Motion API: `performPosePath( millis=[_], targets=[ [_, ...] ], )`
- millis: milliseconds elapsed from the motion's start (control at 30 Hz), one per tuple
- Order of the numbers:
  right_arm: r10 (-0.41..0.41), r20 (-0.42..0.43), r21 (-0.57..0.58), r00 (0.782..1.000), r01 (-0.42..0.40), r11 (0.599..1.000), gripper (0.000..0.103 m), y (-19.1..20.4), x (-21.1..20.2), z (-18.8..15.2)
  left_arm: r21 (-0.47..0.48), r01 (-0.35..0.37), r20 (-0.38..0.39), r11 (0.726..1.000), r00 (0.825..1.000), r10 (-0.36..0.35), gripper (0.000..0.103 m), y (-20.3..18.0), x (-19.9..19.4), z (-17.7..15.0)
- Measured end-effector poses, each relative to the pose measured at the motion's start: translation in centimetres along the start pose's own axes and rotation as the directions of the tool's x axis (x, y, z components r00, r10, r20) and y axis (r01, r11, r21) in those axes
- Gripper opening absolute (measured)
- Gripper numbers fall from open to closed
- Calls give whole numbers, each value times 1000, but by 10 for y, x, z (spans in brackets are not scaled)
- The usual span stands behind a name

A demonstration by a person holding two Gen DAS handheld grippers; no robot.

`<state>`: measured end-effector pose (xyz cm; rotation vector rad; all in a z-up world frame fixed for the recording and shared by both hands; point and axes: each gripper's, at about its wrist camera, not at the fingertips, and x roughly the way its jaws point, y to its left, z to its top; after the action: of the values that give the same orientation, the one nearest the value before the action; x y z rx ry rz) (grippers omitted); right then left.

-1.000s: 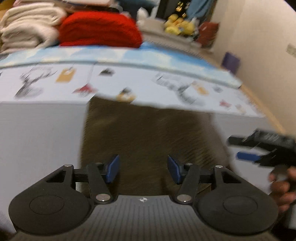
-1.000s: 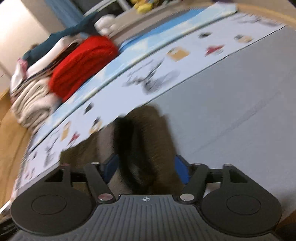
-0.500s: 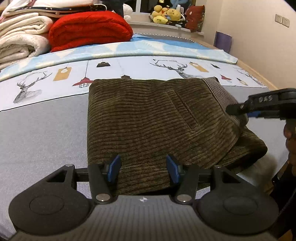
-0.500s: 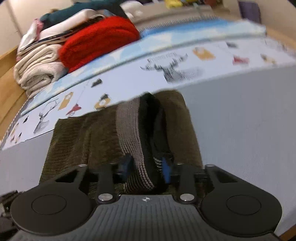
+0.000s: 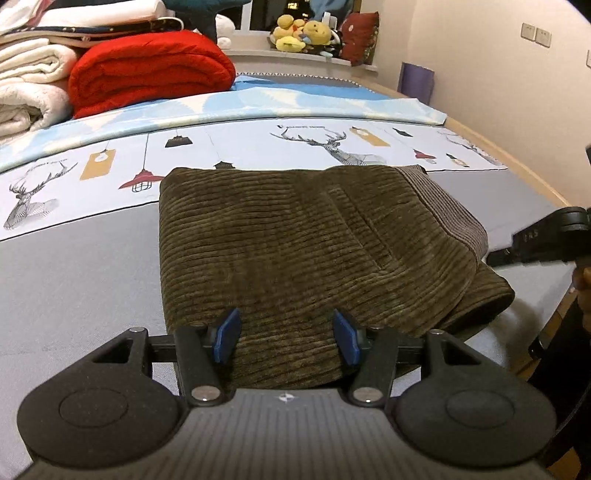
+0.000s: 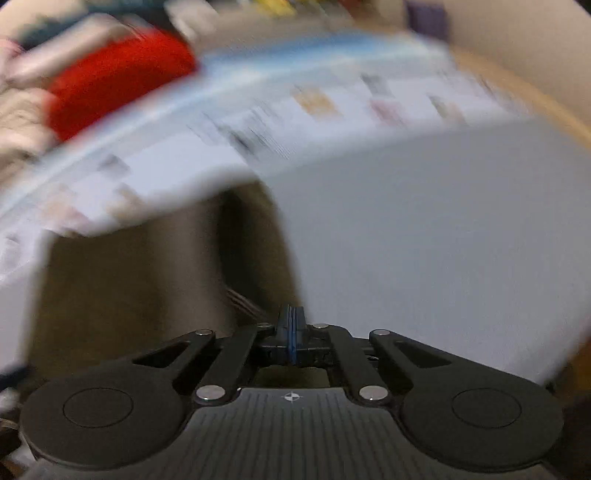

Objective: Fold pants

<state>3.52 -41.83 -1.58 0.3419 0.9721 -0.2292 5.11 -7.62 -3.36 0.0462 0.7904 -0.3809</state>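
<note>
Left wrist view: the left gripper point(image 5: 286, 338) is sitting low in the foreground with its blue pads point(image 5: 228, 335) spread wide apart, gripping nothing. The near edge of the folded pants point(image 5: 295, 254) is lying between and just beyond the pads; whether a pad is touching the cloth cannot be told. The pants, olive-brown corduroy, are resting as a flat folded stack on the grey part of the bed cover point(image 5: 74, 266). Their ribbed waistband point(image 5: 447, 206) is running along the right side, and a lower layer is sticking out at the right near corner. At the right edge of this view the right gripper point(image 5: 543, 240) is showing as a dark body, just beside the waistband side of the pants, apart from the cloth as far as can be seen.

Right wrist view, heavily blurred: the right gripper point(image 6: 291, 326) is showing its blue pads pressed together with no gap; nothing can be made out between them. The pants point(image 6: 147, 277) are appearing as a brown mass left of and beyond the pads, with grey bed cover point(image 6: 443, 240) to the right.

Farther back in the left wrist view, the printed sheet with deer and lamps point(image 5: 258, 147) is stretching across the bed. Beyond it, a folded red blanket point(image 5: 151, 70) is sitting beside white blankets point(image 5: 29, 88), and plush toys point(image 5: 303, 35) are lining the far ledge.
</note>
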Motion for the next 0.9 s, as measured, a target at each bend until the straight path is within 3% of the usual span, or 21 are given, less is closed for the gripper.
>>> performPosePath(
  millis=[67,100,167,267,333,400,433,467,533,633,767,900],
  targets=[
    [15,40,100,999,-19,995,4,-15,-7,4,-18,5,2,1000,1000,-5,62,3,0,2],
    [29,98,97,995,-39,994,4,-17,-16,7,-21,1,7,1000,1000,-1,62,4,0,3],
    [74,254,24,964,-83,996,4,-10,-39,12,-24,-8,23,1000,1000,9,62,3,-1,4],
    [197,327,-97,924,-175,980,34,3,-51,12,-22,-15,56,1000,998,16,62,0,-4,5],
    [262,306,-171,915,-218,961,40,16,-48,8,-7,-19,64,1000,998,19,62,-2,-4,4],
    [299,233,-251,925,-240,938,42,30,-38,2,22,-24,23,999,999,23,61,-5,2,1],
    [272,171,-288,947,-216,933,44,38,-28,0,40,-31,7,999,1000,30,61,-6,6,-3],
    [194,81,-330,978,-157,931,45,45,-11,-5,55,-31,4,998,1000,31,61,-8,8,-5],
    [128,0,-344,992,-120,931,63,45,11,-10,77,-36,8,996,999,36,61,-10,10,-7],
    [145,-18,-246,989,-145,958,65,39,12,2,56,-25,11,998,1000,24,61,-6,10,-8],
    [146,-16,-224,989,-146,963,69,39,10,-1,71,-31,26,997,999,29,61,-7,9,-13],
    [117,-12,-217,993,-116,969,82,41,15,-8,94,-44,29,995,999,42,61,-12,4,-16]
  ],
)
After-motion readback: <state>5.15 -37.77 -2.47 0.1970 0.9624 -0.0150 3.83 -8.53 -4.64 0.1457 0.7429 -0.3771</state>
